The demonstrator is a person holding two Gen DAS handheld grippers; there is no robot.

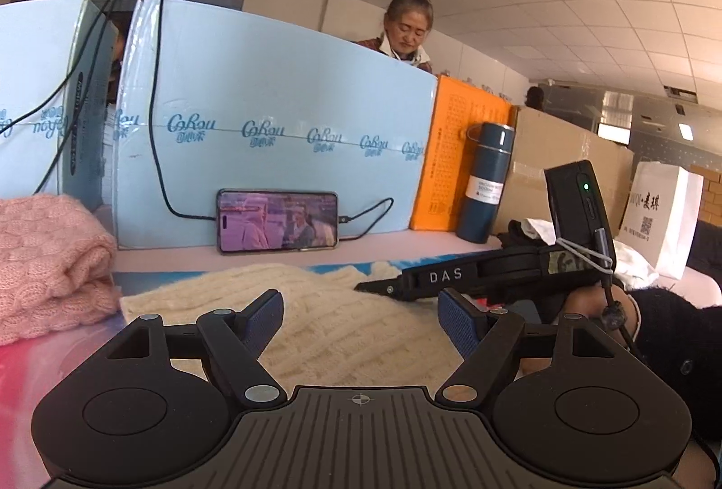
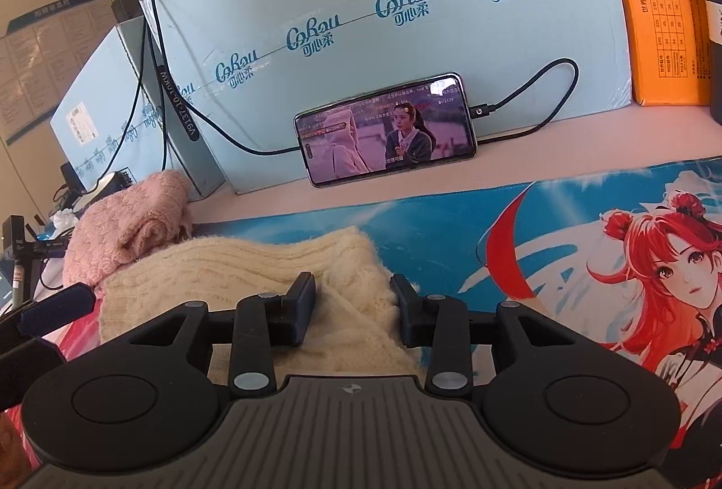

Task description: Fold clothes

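I'm hovering both grippers, left gripper (image 1: 361, 320) and right gripper (image 2: 354, 311), fingers apart, over the cream sweater (image 2: 252, 277); it's looking soft, floppy, so I'm eyeing its near right edge.

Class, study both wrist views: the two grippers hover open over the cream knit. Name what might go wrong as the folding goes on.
1. The right gripper straddles the cream sweater's fluffy edge; its fingers may pinch only loose fibres and slip.
2. The pink sweater lies against the cream one, so a pull may drag it along.
3. The phone leans on the blue box with its cable trailing; a wide swing may knock it over.
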